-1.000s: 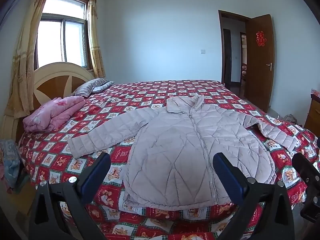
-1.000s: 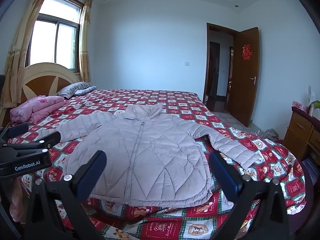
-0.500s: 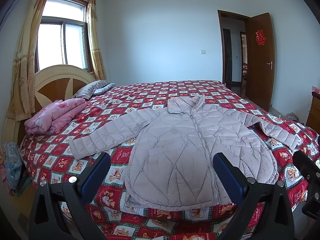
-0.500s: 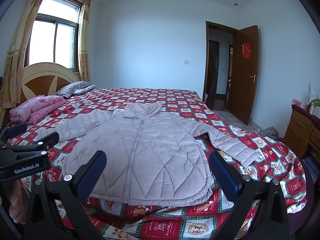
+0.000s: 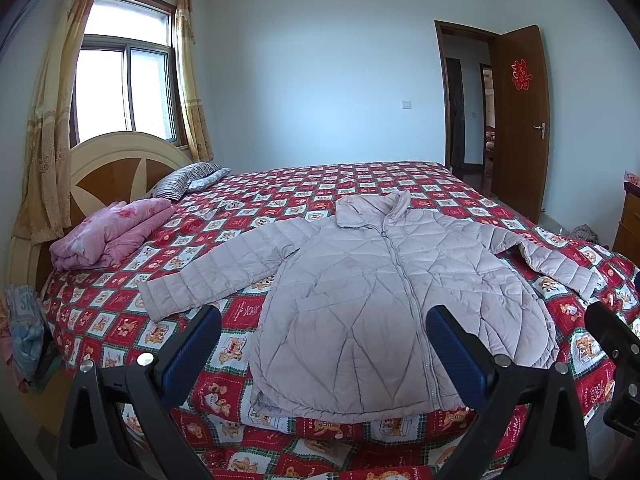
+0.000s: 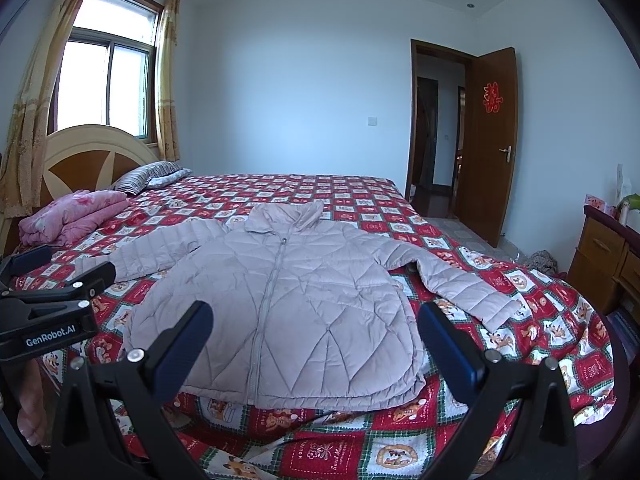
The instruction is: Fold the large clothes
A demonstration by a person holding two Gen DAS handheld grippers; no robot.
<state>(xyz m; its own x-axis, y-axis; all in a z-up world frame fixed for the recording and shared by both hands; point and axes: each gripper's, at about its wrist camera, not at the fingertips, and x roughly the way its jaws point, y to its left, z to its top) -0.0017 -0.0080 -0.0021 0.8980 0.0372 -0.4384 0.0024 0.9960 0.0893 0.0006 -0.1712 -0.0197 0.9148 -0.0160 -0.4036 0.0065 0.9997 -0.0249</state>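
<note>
A pale pink quilted jacket (image 5: 380,296) lies flat, zipped, front up, on the bed, sleeves spread to both sides, collar toward the far wall. It also shows in the right wrist view (image 6: 288,304). My left gripper (image 5: 324,344) is open and empty, held above the near bed edge in front of the jacket's hem. My right gripper (image 6: 316,340) is open and empty, also short of the hem. The left gripper's body shows at the left edge of the right wrist view (image 6: 52,312).
The bed has a red patterned quilt (image 5: 304,196). A folded pink blanket (image 5: 108,236) and striped pillows (image 5: 180,180) lie by the headboard (image 5: 116,168). A wooden dresser (image 6: 604,256) stands at right, an open door (image 6: 488,140) beyond it. Clothes hang at the bed's left corner (image 5: 24,332).
Both grippers have drifted slightly; the view has shifted a little to the right and tilted up. The jacket has not moved. Both stay open.
</note>
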